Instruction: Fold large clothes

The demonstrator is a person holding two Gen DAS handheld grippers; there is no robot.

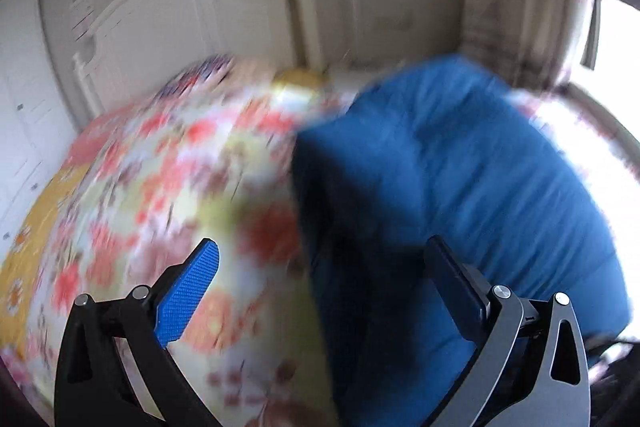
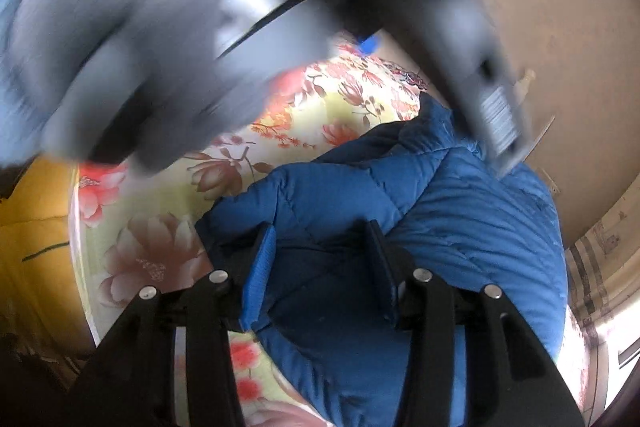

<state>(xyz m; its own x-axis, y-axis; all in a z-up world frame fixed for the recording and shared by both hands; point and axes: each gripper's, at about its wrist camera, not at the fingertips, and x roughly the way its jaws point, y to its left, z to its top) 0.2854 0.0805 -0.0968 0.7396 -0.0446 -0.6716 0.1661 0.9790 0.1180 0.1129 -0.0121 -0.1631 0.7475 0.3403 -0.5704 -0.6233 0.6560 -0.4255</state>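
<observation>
1. Across the upper half of the right wrist view, a blurred grey-gloved hand (image 2: 120, 39) and the left gripper (image 2: 370, 43) hide the background; the left wrist view is motion-smeared.
2. Left gripper (image 1: 324, 267): jaws spread wide, holding nothing.
3. Right gripper (image 2: 320, 267): jaws parted over the quilted blue puffer jacket (image 2: 460, 219); contact unclear.
4. Jacket (image 1: 460, 167) lies right of centre on the floral bedspread (image 2: 160, 239).

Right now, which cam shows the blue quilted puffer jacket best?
Right wrist: the blue quilted puffer jacket is sharp there, its stitching visible, lying on the floral bedspread. Left wrist shows it only as a motion-blurred blue mass.
</observation>
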